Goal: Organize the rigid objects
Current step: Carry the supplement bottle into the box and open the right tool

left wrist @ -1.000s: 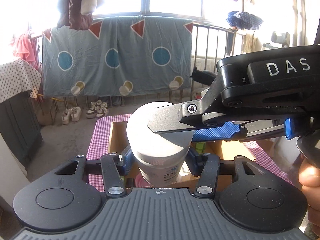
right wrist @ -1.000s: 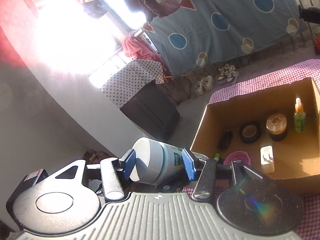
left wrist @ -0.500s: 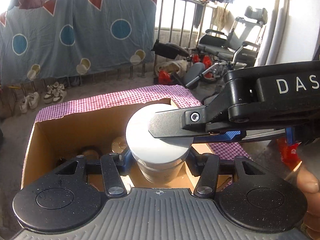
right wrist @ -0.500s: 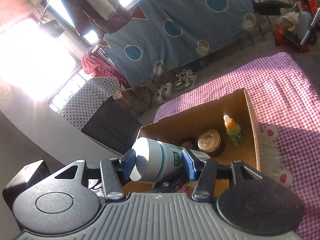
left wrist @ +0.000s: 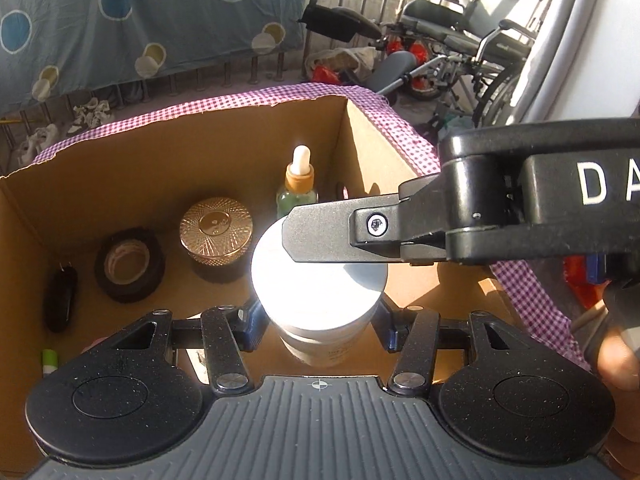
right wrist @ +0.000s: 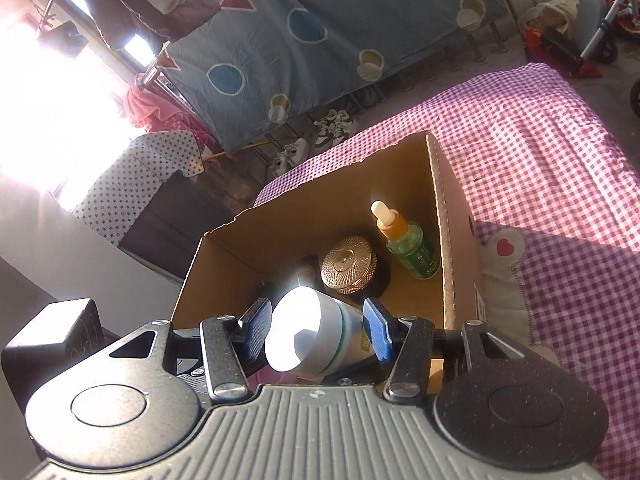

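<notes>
A white jar with a white lid [left wrist: 320,292] sits between the blue pads of my left gripper [left wrist: 318,326], which is shut on it, above the open cardboard box [left wrist: 168,152]. My right gripper [right wrist: 318,334] is shut on the same jar [right wrist: 316,336] from the side; its finger [left wrist: 340,228] crosses the lid in the left wrist view. Inside the box are a gold-lidded jar [left wrist: 216,234], a green dropper bottle [left wrist: 298,190], a black tape roll [left wrist: 130,264] and a small black object [left wrist: 60,300].
The box stands on a purple checked cloth [right wrist: 540,152]. Beyond it are a blue sheet hung on a railing [left wrist: 120,20], shoes on the floor [right wrist: 320,136] and a wheelchair [left wrist: 472,40]. A dark cabinet with a dotted cover [right wrist: 160,200] stands to the left.
Both grippers have carried the jar forward and down over the box, so the box interior now fills the views. The grip on the jar is unchanged.
</notes>
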Available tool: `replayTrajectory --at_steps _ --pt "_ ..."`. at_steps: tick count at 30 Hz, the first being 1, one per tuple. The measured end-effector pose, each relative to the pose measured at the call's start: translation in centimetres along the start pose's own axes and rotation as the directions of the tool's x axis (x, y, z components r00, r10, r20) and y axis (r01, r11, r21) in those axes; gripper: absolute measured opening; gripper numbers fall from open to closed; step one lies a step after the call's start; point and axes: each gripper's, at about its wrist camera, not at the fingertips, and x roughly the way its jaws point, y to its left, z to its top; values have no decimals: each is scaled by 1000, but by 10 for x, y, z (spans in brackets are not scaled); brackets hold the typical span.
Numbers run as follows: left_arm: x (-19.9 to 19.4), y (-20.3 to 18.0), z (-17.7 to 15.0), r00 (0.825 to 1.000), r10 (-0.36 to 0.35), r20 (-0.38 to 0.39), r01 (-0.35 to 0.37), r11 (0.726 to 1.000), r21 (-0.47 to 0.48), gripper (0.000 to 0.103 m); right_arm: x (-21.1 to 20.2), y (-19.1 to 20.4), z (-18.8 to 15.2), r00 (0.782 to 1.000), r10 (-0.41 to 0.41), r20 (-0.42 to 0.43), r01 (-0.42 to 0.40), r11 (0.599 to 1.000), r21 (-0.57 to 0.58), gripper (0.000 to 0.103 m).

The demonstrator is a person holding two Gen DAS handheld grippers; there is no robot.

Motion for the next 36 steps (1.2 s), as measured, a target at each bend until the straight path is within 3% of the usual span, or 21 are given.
replayTrajectory --at_steps 10,12,14,19,23,30,36 --pt "8 -5 -2 999 -24 -24 24 1000 -3 59 -14 -11 1 998 1 56 -2 1000 8 54" --pt "7 -4 0 1000 -28 -11 28 1000 2 63 -18 -13 -1 997 3 75 -4 1000 15 54" --pt "2 -5 0 1000 -22 13 22 1000 10 77 -24 -15 -4 995 4 96 -7 1000 27 54" --pt "-18 -14 -4 994 -28 104 24 999 37 92 -47 -17 -17 986 15 168 -25 998 55 54" --pt "-41 -25 -7 987 -15 158 7 998 55 97 -72 -13 -27 973 28 231 -42 997 59 54" --pt "-89 -28 -17 971 -29 238 20 999 40 102 -123 10 -51 936 36 350 -42 999 7 65" --pt "-130 -21 -34 956 31 291 -26 999 -18 103 -139 28 -73 925 38 378 -29 999 -29 80"
